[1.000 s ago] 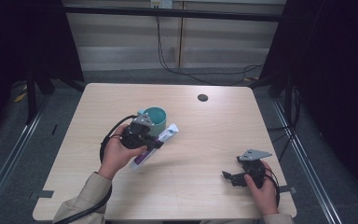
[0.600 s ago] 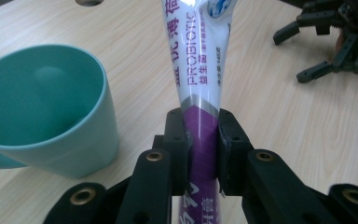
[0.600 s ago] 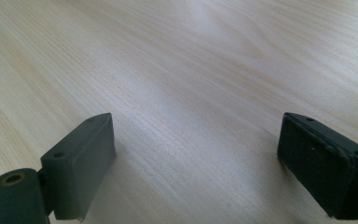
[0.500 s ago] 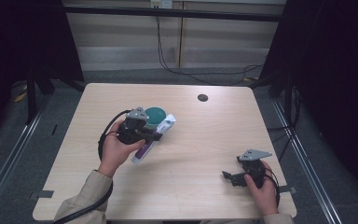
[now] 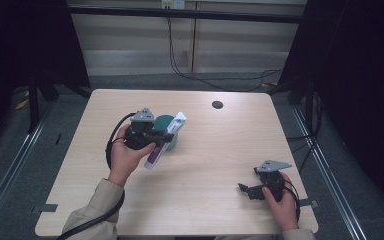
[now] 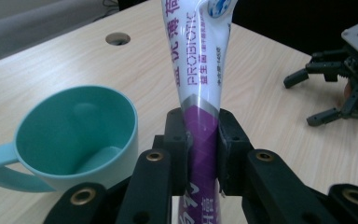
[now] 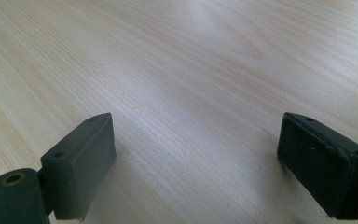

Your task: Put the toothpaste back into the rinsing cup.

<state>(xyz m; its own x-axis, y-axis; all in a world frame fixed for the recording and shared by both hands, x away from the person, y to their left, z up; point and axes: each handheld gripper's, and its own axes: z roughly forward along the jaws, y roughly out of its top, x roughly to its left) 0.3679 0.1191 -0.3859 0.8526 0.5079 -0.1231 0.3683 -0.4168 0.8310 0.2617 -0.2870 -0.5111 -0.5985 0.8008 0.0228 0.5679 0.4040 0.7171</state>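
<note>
My left gripper [image 5: 159, 137] is shut on a white and purple toothpaste tube [image 5: 165, 140], which it holds above the table at the left of centre. In the left gripper view the pads [image 6: 178, 140] press on the tube [image 6: 200, 70] at its purple part, and the tube's white end points away. A teal mug [image 6: 74, 130] stands upright just left of the tube; in the high view the mug [image 5: 167, 124] is partly hidden behind the gripper. My right gripper [image 5: 250, 191] rests low at the table's front right, open, with bare wood between its jaws [image 7: 196, 163].
A round cable hole [image 5: 217, 104] lies near the wooden table's [image 5: 220, 150] far edge. Cables trail from both grippers. In the left gripper view the right gripper [image 6: 340, 93] sits off at the right. Dark floor and rails surround the table.
My left gripper has shifted a little to the left and towards the far side with the tube in it. The right hand has stayed put.
</note>
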